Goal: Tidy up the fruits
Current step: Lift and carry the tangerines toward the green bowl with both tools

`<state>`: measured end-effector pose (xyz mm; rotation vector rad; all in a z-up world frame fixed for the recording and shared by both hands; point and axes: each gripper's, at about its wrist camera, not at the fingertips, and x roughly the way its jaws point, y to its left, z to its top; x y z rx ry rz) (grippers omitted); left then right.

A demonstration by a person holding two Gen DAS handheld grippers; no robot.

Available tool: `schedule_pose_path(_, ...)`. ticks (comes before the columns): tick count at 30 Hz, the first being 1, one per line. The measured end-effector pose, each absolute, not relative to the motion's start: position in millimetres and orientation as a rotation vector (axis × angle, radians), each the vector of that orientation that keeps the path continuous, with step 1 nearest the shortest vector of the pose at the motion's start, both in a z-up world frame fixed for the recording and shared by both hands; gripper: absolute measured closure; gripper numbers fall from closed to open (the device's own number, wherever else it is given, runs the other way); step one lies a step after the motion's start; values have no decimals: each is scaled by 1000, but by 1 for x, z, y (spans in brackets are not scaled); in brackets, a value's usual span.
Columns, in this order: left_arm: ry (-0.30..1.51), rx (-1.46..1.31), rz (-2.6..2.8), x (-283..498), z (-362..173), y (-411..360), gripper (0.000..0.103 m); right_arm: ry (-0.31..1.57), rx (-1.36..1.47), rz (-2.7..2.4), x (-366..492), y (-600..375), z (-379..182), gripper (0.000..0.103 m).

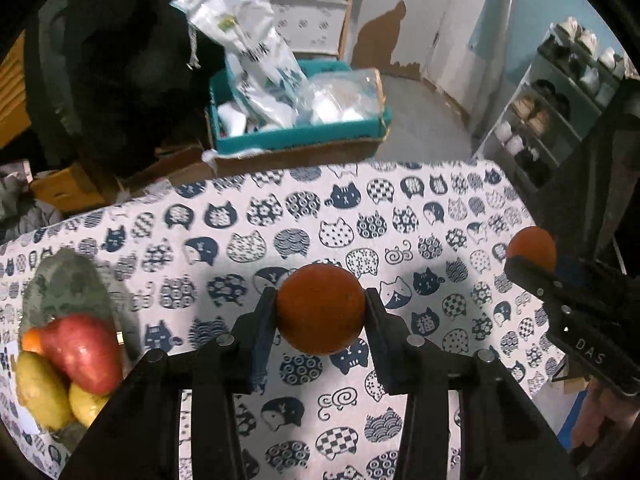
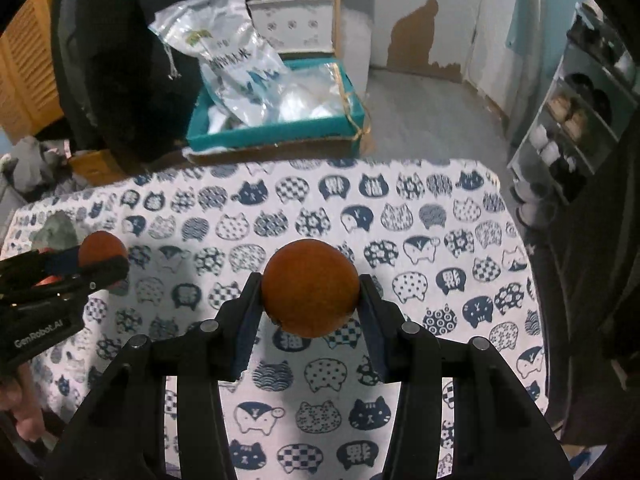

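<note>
Left wrist view shows my left gripper (image 1: pixel 320 308) clenched on an orange (image 1: pixel 320 309), one finger pressing each side of it, with the fruit held clear above the tablecloth (image 1: pixel 280 216) printed with cat faces. Off to the right in that same view I see my right gripper (image 1: pixel 532 262) from the side, its fingers clamped on a second orange (image 1: pixel 534 246), near the right edge of the table. At the left edge sits a grey-green plate (image 1: pixel 68 280) holding a red apple (image 1: pixel 82 354), two yellow fruits (image 1: pixel 40 390) whose kind I cannot tell, and a small bit of orange-coloured fruit (image 1: pixel 31 340) tucked behind the apple.

Right wrist view gives me the second orange (image 2: pixel 310 288) head-on, gripped between the two black fingers of the right gripper (image 2: pixel 310 292) and lifted off the cloth (image 2: pixel 400 220). On the left I see the left gripper (image 2: pixel 106 262) with its orange (image 2: pixel 102 246), and part of a hand (image 2: pixel 20 412) under the handle. The plate (image 2: pixel 56 230) is only a blurred grey patch just behind it.

Beyond the far edge of the table a teal box (image 2: pixel 276 134) holds a plastic sack (image 2: pixel 224 56) and clear bags. A shoe rack (image 2: pixel 568 120) stands on the right.
</note>
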<state>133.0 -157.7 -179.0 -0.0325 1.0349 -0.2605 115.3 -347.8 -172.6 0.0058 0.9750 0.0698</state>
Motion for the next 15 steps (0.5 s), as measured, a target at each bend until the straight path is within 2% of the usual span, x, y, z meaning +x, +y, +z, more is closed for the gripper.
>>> schedule_pose_path(15,904,-41,-218,84,-111,-105,60,861,-47,169,87,-295,-111,57)
